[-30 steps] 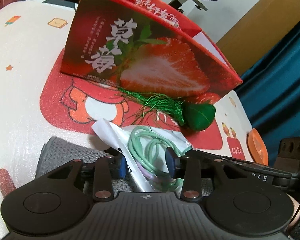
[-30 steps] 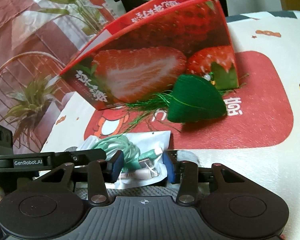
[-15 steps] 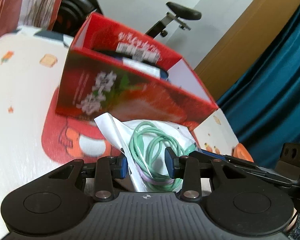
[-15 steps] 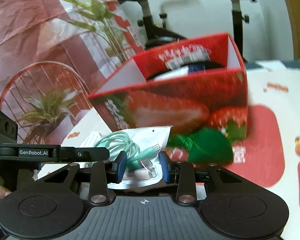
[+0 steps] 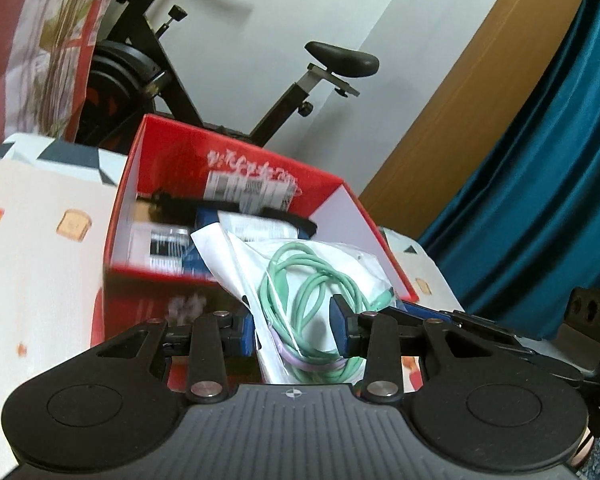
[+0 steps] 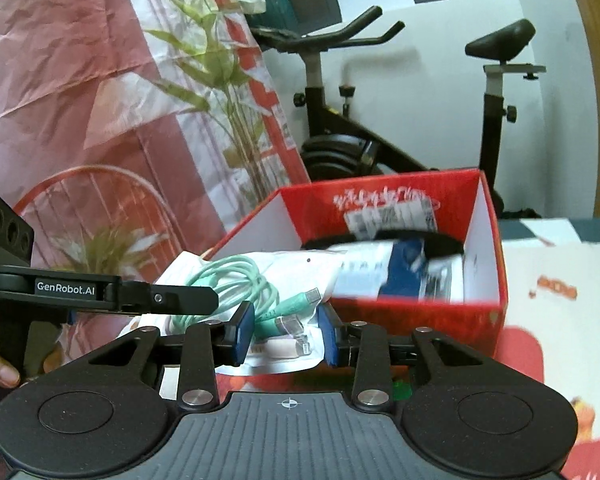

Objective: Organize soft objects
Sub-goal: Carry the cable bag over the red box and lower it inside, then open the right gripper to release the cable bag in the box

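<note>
Two grippers show, and between them we count one clear plastic bag (image 5: 300, 280) holding one coiled mint-green cable (image 5: 312, 292). From left to right in the left wrist view: a patterned cloth (image 5: 32, 256) printed with a popsicle and a toast slice covers the surface that carries the things; then one red strawberry box (image 5: 148, 296) with its top open; then the bag raised in front of the box; then the other gripper's dark finger reaching in from the right; then a teal curtain (image 5: 540, 160). One exercise bike (image 5: 332, 60) stands behind the box against a white wall.

Our left gripper (image 5: 294, 330) points slightly downward toward the box, its blue pads pinching the bag from both sides, with the cable coil between them.

In the right wrist view, part of a hand (image 6: 0, 368) shows at the far left beneath the left gripper's body. Next comes the bag, its cable plugs lying between our right gripper's blue pads. The right gripper (image 6: 286, 332) has just been closing its jaws on the bag and now presses its lower edge. Beyond it the box holds several blurred packets in white and blue; we cannot count them exactly.

The bag hangs above the cloth, level with the box's near rim, held by both grippers.
</note>
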`<state>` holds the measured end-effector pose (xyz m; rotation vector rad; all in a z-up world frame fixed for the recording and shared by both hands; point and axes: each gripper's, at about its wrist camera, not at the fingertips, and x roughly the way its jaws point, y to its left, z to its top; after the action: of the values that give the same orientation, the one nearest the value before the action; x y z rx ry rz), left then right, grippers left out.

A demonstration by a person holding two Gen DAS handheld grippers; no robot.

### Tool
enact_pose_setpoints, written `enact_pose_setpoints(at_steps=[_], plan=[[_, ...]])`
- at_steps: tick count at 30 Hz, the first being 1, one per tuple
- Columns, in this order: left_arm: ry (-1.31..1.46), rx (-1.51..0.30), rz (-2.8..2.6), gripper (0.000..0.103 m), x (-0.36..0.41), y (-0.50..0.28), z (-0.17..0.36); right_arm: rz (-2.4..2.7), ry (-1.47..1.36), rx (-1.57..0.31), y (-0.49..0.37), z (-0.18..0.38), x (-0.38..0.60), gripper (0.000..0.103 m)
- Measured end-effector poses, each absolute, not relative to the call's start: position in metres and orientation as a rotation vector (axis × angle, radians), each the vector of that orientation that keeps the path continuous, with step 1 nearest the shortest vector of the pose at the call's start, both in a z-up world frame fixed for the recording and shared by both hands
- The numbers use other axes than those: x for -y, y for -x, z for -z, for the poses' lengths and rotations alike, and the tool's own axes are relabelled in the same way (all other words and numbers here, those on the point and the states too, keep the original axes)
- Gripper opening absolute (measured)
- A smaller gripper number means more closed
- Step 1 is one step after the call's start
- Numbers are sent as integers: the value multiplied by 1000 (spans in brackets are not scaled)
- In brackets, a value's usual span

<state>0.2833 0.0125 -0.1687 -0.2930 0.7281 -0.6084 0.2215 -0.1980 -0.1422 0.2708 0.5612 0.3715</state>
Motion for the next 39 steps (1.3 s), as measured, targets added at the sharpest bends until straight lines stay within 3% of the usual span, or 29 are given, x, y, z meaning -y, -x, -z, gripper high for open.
enact_pose_setpoints(at_steps=[18,23,39], plan=[[213,-848,542,42,13,-388,191,-251,-350,-662,-329,175,208,32],[114,-867,491,52,18,-393,197,-218,-330,-721,-338,189,202,31],[19,-758,420,56,3,-384,166,-178,-291,-796,-352,192,174,26]])
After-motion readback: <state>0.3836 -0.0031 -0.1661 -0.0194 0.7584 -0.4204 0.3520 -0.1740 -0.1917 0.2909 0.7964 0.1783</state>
